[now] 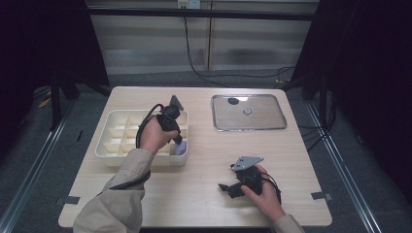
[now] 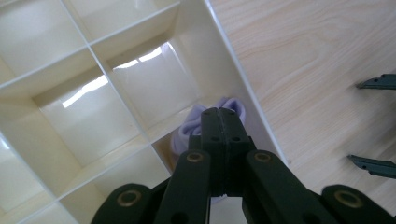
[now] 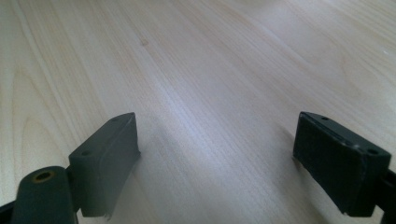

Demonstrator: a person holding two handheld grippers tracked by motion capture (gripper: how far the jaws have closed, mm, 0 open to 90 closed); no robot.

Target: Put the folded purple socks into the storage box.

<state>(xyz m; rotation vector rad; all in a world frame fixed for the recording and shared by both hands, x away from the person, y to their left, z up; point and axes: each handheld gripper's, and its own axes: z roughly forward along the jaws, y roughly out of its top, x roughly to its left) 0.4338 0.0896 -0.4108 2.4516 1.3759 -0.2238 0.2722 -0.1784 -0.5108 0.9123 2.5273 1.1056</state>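
Observation:
A cream divided box (image 1: pixel 141 161) sits on the left half of the table. My left gripper (image 1: pixel 177 141) points down into its near right compartment, with the jaws pressed together on a soft lavender cloth (image 1: pixel 180 148). In the left gripper view the cloth (image 2: pixel 187 131) bunches around the closed left gripper (image 2: pixel 219 112), against the box's wall (image 2: pixel 224 56). My right gripper (image 1: pixel 222 187) rests on the table near the front right, held by a hand. Its jaws stand wide apart, and nothing but bare wood shows between them where the right gripper (image 3: pixel 217 154) looks along the table.
A shallow metal tray (image 1: pixel 214 116) lies at the back right with a small round piece (image 1: pixel 247 111) and a dark piece (image 1: pixel 233 101) in it. The box's other compartments look bare. Cables trail on the floor behind the table.

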